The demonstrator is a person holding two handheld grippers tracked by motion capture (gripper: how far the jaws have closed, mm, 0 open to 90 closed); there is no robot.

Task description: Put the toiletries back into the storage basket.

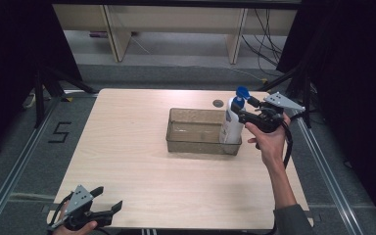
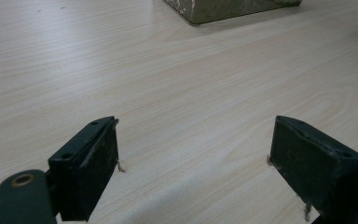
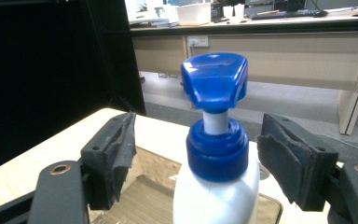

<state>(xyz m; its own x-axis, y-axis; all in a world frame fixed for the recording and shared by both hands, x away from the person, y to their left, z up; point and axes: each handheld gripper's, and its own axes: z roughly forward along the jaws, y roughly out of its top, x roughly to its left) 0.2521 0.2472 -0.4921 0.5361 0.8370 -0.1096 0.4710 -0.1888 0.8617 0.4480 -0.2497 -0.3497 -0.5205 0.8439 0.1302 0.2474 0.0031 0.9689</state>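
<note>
A white pump bottle [image 1: 231, 126] with a blue pump head stands upright at the right end of a clear plastic bin [image 1: 191, 143] on the wooden table [image 1: 127, 147]. My right gripper [image 1: 240, 111] reaches in from the right at the height of the bottle's neck. In the right gripper view its jaws stand on either side of the blue collar [image 3: 216, 156] with a gap on each side, so my right gripper [image 3: 200, 147] is open. My left gripper [image 1: 110, 198] rests at the table's near left corner, open, with bare wood between its pads [image 2: 93, 163].
A small round grommet [image 1: 218, 103] sits in the table behind the bin. The bin's corner [image 2: 228, 9] lies far ahead of the left jaws. Black curtains and stand legs flank the table. A "5" mark [image 1: 59, 132] is on the floor at the left.
</note>
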